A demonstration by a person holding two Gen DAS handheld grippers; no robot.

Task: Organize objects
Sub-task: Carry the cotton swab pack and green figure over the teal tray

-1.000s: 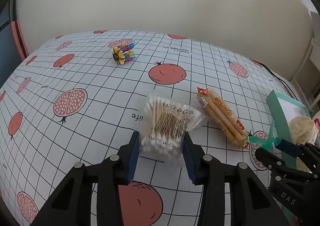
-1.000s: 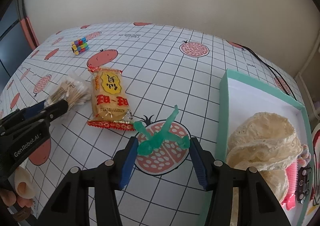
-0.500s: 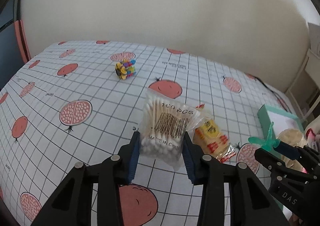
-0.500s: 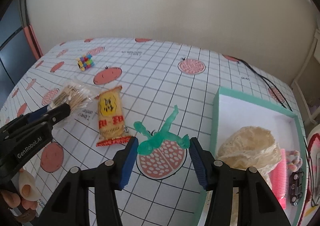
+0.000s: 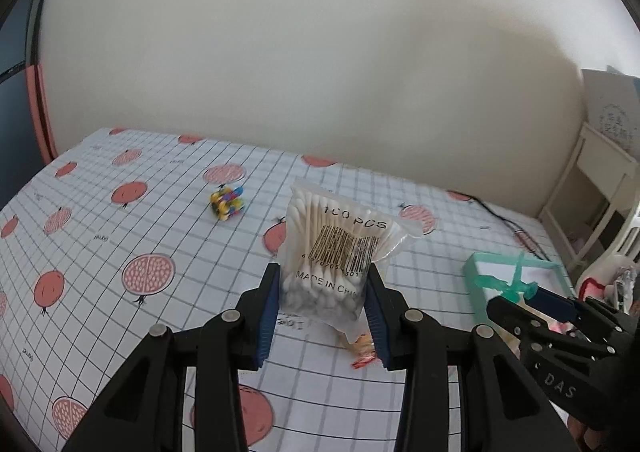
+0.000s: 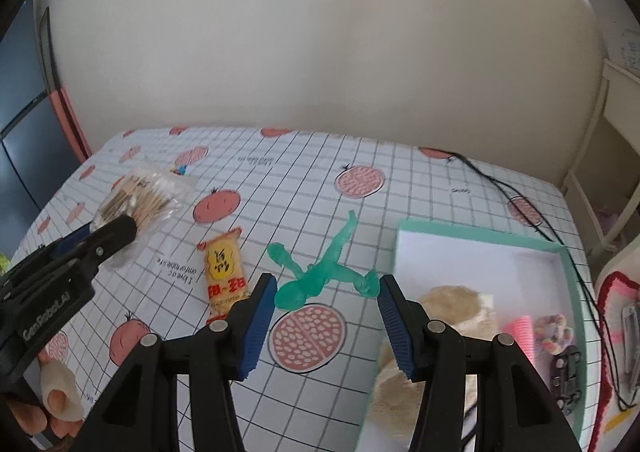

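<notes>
A clear bag of cotton swabs [image 5: 336, 248] hangs above the table, and my left gripper [image 5: 322, 304] is shut on its lower end. From the right wrist the same bag [image 6: 140, 200] shows at the far left in the left gripper [image 6: 120, 228]. My right gripper [image 6: 326, 296] is shut on a translucent green toy figure [image 6: 320, 272], held off the table just left of the teal box [image 6: 480, 232]. In the left wrist view the figure [image 5: 512, 282] and right gripper [image 5: 516, 300] sit in front of the box [image 5: 476, 272].
A yellow snack pack [image 6: 224, 272] lies on the pomegranate tablecloth between the grippers. A colourful block toy [image 5: 227, 203] sits farther back. The box holds a cream lace cloth [image 6: 448, 300], a pink comb [image 6: 524, 332] and a black toy car [image 6: 566, 372]. A black cable [image 6: 520, 196] runs along the right.
Both grippers have risen from the table with their loads. The swab bag and the green figure now hang in the air, and the right gripper sits nearer the box.
</notes>
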